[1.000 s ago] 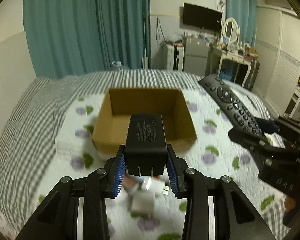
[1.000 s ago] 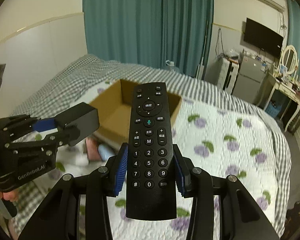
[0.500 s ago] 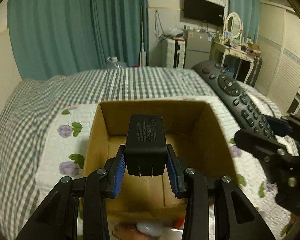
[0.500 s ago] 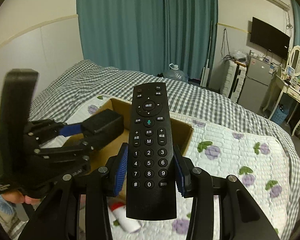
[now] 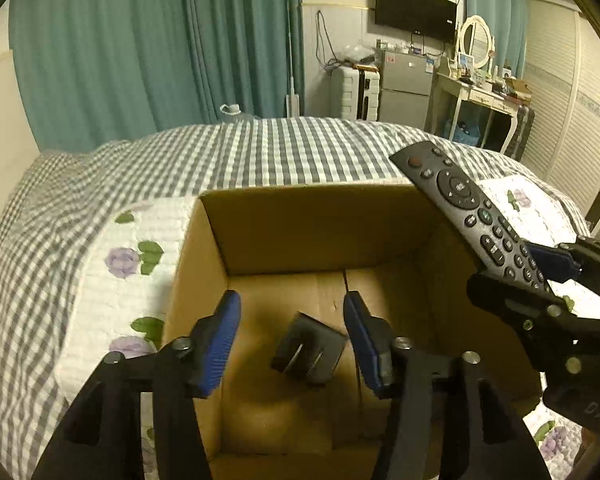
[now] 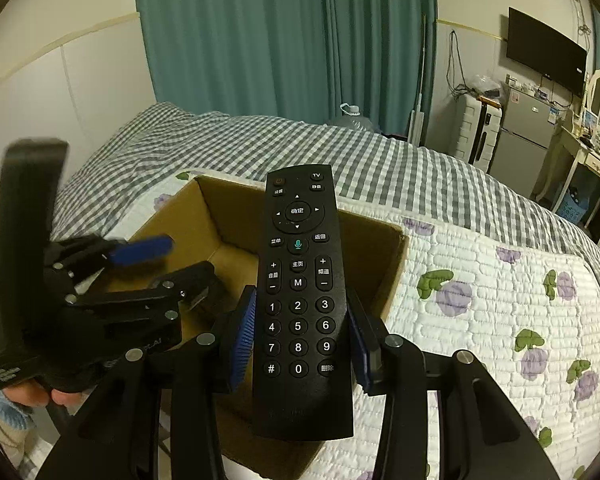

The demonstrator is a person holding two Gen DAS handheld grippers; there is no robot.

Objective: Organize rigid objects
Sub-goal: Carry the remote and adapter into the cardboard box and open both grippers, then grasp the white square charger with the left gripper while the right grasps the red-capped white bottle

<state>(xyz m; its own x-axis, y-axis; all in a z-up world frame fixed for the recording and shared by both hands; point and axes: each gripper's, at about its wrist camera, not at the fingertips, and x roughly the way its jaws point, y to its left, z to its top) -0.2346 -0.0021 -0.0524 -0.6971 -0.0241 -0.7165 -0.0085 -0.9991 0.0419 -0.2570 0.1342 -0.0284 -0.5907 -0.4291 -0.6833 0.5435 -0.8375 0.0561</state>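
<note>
A: where's the charger [image 5: 309, 347]?
B: inside the cardboard box [image 5: 320, 220] on the bed, left gripper [image 5: 292, 340] spread wide above it. Right gripper [image 6: 300, 340] clamps the remote [image 6: 300, 300] over the box.

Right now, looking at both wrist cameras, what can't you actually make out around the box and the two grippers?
- Charger, left wrist view: motion-blurred, so whether it has settled on the cardboard box floor is unclear.
- Box near wall, both views: hidden behind the left gripper and right gripper.
- Remote lower end, left wrist view: covered by the right gripper.
- Charger, right wrist view: hidden by the left gripper.
</note>
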